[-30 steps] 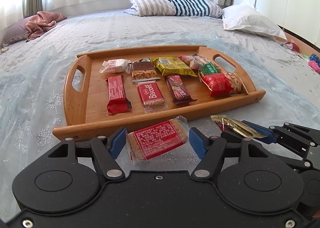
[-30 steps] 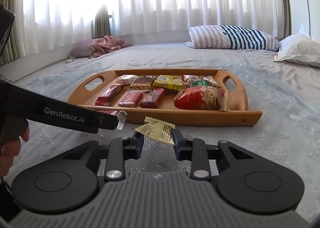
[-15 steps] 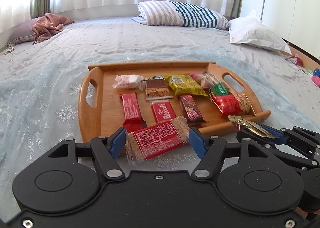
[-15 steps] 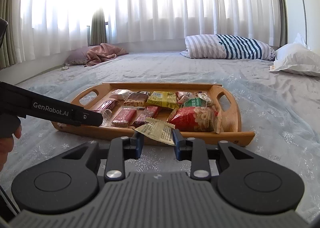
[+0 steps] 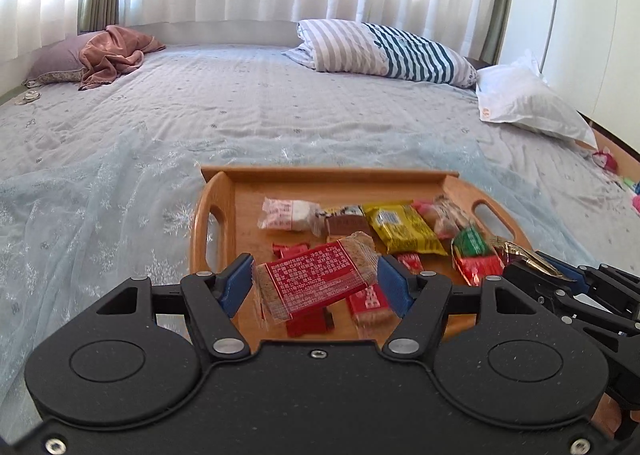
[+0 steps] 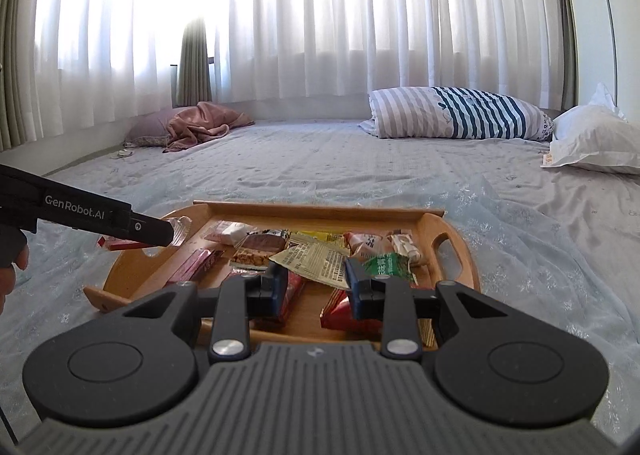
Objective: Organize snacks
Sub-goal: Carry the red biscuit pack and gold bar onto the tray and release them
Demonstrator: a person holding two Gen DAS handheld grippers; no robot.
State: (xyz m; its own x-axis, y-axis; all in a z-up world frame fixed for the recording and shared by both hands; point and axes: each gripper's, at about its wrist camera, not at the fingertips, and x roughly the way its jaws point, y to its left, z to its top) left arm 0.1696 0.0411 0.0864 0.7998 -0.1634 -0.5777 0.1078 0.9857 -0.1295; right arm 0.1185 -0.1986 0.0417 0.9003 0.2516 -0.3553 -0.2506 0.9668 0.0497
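Both grippers hang over the near half of the wooden tray (image 5: 212, 191), each clamped on a snack: the left gripper (image 5: 316, 281) on a red cracker pack (image 5: 316, 279) lying crosswise, the right gripper (image 6: 316, 281) on a gold wrapper (image 6: 316, 259); bare tray wood looks nearest the left one

"GenRobot.AI" in white on side of the left gripper (image 6: 168, 230), seen fr. right wrist cam. Red-label biscuit pack (image 5: 318, 279) carries white printed lines, too small to read. Yellowish wrapper (image 6: 316, 260) also has dense print, illegible. Other wrappers: nothing readable.
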